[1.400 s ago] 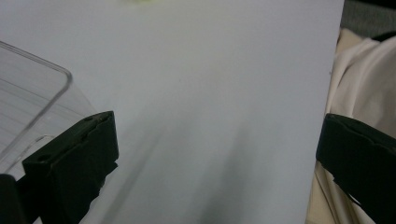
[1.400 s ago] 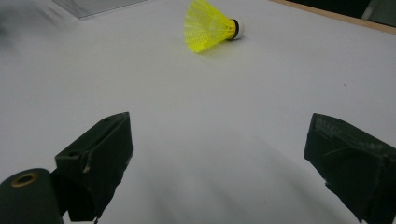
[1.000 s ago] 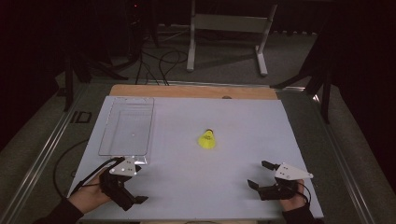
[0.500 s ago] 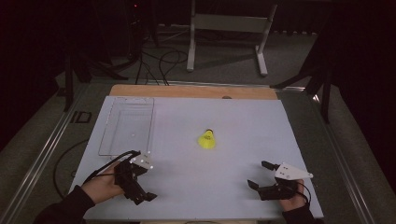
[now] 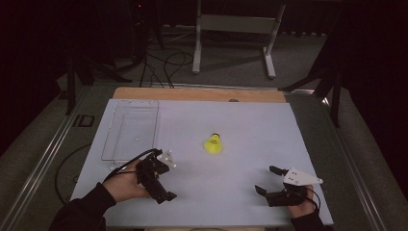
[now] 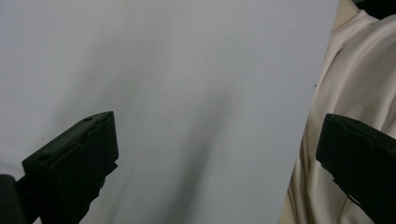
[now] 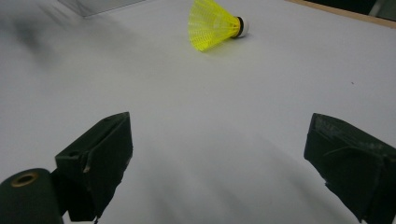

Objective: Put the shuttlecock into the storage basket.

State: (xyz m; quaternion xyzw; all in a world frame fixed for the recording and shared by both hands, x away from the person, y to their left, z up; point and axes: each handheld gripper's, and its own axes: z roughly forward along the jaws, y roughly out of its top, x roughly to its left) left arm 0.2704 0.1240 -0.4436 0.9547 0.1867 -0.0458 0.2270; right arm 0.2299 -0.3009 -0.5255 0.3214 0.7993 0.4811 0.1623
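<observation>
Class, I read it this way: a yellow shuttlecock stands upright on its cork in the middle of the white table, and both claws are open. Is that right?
Not quite. The shuttlecock lies on its side, as the right gripper view shows. It is yellow, mid-table, and both the left claw and the right claw are open.

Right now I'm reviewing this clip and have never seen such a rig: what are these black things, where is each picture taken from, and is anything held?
A person sits at a white table with a handheld two-jaw gripper in each hand. The high view looks down from above: left gripper, right gripper. The other two pictures come from cameras riding on each gripper, looking along its black jaws. A yellow shuttlecock lies mid-table and a clear tray sits at the far left. Both grippers are open and hold nothing.
</observation>
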